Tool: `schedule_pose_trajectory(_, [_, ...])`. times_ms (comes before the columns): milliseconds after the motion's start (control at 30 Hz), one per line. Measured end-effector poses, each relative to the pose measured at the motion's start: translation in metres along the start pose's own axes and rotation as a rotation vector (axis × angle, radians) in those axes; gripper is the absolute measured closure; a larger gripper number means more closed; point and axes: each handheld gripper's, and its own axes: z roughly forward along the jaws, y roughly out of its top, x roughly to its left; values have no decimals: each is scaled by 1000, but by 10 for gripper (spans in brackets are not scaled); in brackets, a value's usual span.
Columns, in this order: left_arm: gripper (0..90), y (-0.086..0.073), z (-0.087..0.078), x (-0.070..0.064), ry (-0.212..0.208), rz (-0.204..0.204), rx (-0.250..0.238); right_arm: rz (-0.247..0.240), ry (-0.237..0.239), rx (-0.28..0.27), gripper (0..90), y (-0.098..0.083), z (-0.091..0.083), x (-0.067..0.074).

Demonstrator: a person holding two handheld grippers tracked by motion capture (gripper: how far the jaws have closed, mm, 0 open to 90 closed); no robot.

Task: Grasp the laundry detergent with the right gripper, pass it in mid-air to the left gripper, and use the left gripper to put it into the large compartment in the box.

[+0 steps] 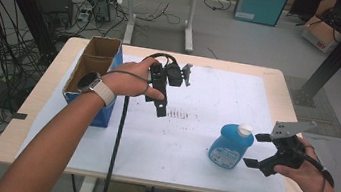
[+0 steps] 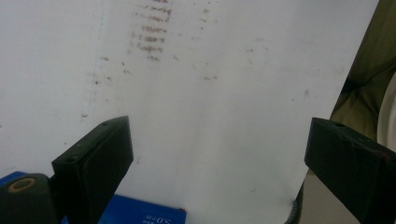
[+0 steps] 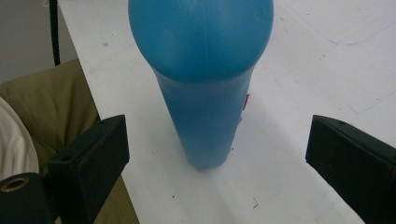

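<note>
Blue bottle stands at lower right of the frame; your right gripper, jaws spread wide and empty, should close squarely around its body.

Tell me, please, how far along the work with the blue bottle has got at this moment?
Early stage. Done: nothing visibly; the blue bottle stands upright on the white sheet. In hand: the right gripper is lined up beside it, jaws open and apart from it. The left gripper hangs open over the sheet. Left: closing on the bottle and moving it, perhaps toward the cardboard box.
</note>
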Motion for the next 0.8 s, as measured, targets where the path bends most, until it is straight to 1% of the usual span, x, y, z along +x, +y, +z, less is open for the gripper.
schedule_pose_trajectory(300, [82,0,1,0,-7,2,5,1,-1,-23,56,-3,3,1])
schedule_pose_trajectory(400, [83,0,1,-1,-1,2,3,-1,1,-27,56,-3,5,1])
schedule_pose_trajectory(733, [83,1,2,0,-5,3,6,-3,4,-72,60,-7,14,2])
schedule_pose_trajectory(800, [83,1,2,0,-8,9,11,-2,8,-83,64,-7,16,2])
